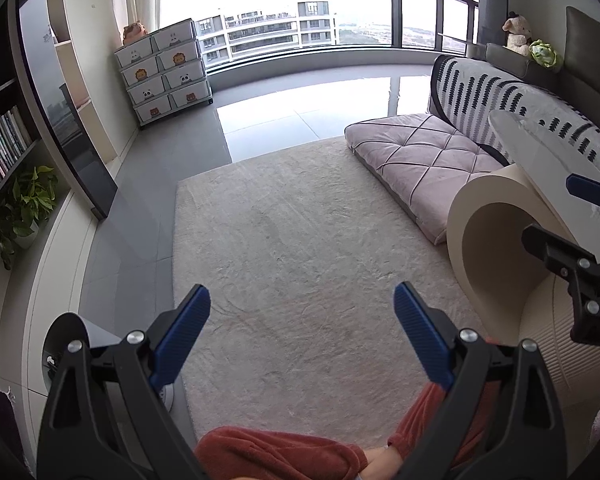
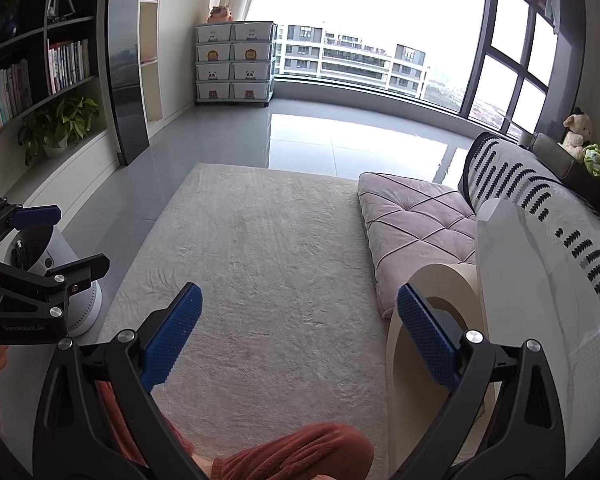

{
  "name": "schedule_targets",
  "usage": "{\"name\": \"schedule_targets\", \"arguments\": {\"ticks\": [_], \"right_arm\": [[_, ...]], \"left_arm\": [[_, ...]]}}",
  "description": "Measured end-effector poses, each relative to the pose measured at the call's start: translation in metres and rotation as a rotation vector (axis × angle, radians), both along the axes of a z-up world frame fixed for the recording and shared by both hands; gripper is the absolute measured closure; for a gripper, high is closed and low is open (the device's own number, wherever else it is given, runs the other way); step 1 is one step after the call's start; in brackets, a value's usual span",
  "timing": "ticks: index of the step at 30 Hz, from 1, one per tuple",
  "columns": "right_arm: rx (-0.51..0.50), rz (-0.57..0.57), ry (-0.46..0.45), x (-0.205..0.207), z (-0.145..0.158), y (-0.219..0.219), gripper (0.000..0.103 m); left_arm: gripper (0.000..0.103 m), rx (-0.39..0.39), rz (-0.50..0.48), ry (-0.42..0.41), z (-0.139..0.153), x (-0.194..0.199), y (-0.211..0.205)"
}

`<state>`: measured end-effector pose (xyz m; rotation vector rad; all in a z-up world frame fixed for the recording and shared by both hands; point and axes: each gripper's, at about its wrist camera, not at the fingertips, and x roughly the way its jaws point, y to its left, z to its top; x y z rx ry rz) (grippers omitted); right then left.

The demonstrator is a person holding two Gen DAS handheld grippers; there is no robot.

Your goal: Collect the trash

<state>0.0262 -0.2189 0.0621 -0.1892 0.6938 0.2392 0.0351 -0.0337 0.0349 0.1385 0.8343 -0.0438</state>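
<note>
Hand-held grippers, left [image 1: 302, 312] and right [image 2: 300, 312], were held released and empty above the pale rug [image 1: 300, 220], presumably ready for searching, since no trash was seen.

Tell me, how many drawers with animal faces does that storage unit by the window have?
8, in two columns of four on the drawer unit: rabbit-like faces on top, lions below, pandas third, bears at the bottom. None seem hidden.
</note>
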Motion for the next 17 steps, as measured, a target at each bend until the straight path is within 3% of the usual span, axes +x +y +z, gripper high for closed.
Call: {"name": "schedule_targets", "arguments": {"ticks": [17], "right_arm": [[-0.001, 0.023, 0.016, -0.0002, 0.0023, 0.0054, 0.008]], "left_arm": [[0.01, 0.047, 0.009, 0.041, -0.0074, -0.0026, -0.0009]]}}
